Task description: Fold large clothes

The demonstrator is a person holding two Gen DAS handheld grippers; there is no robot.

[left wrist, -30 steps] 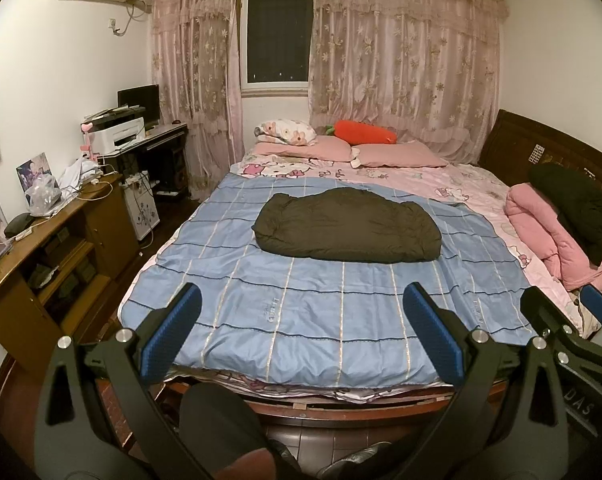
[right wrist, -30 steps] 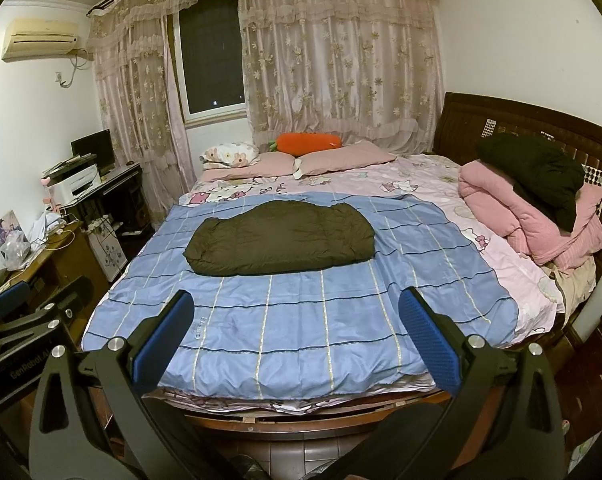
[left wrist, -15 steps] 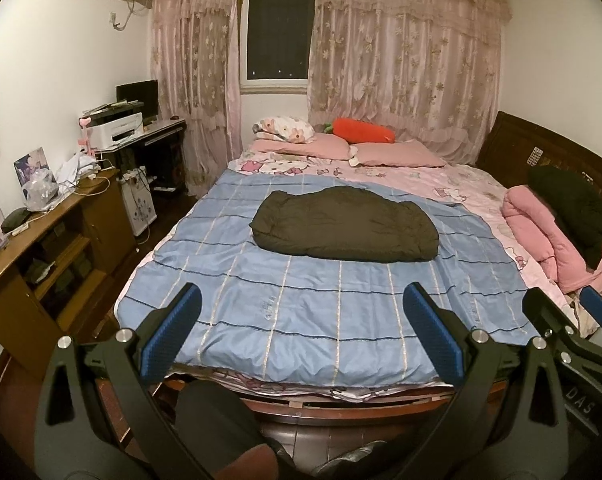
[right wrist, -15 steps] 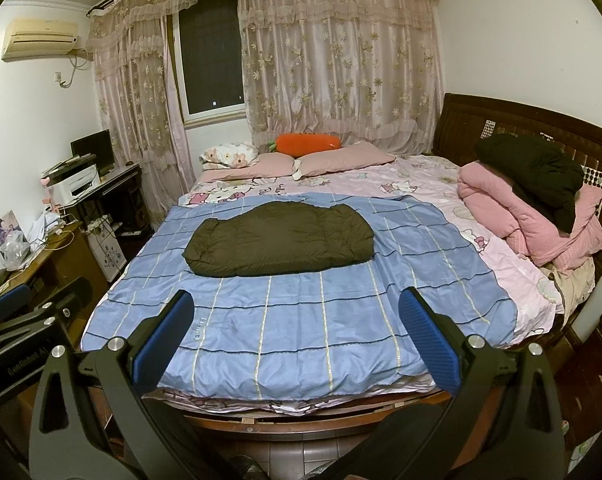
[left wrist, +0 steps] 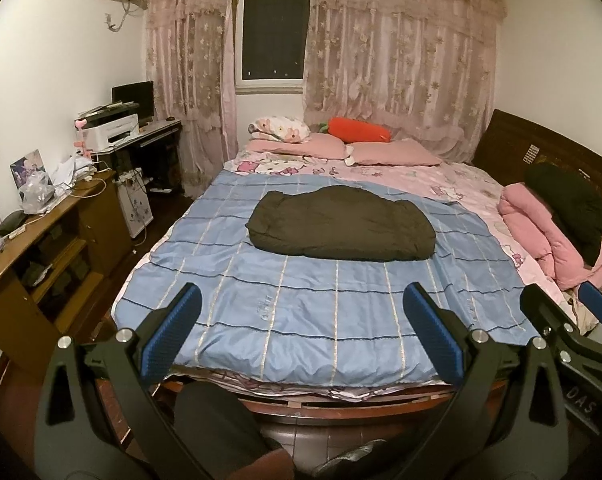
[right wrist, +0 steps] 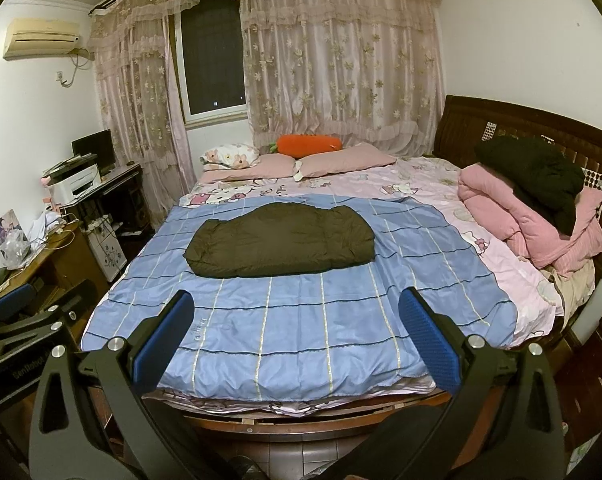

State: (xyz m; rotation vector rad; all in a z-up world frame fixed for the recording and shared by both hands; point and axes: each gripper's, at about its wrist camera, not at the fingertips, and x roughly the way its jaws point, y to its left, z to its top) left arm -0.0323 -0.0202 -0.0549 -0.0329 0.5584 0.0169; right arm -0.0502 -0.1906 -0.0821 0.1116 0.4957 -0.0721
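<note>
A dark olive padded garment [left wrist: 341, 227] lies folded into a compact oblong on the blue checked quilt [left wrist: 301, 308] in the middle of the bed; it also shows in the right wrist view [right wrist: 281, 244]. My left gripper [left wrist: 303, 336] is open and empty, held off the foot of the bed, well short of the garment. My right gripper [right wrist: 295, 340] is open and empty too, at the foot of the bed. Each gripper shows at the edge of the other's view, the right one [left wrist: 573, 320] and the left one [right wrist: 25, 312].
A pink quilt [right wrist: 529, 220] with a black garment [right wrist: 533, 176] on top lies at the bed's right by the wooden headboard [right wrist: 501, 120]. Pillows [left wrist: 341, 148] and an orange cushion [left wrist: 359, 130] lie at the far end. A wooden desk [left wrist: 41, 240] stands left.
Both grippers stay open and empty. The left view has shifted slightly, so the bed sits a little lower and more to the left; the garment has not moved.
</note>
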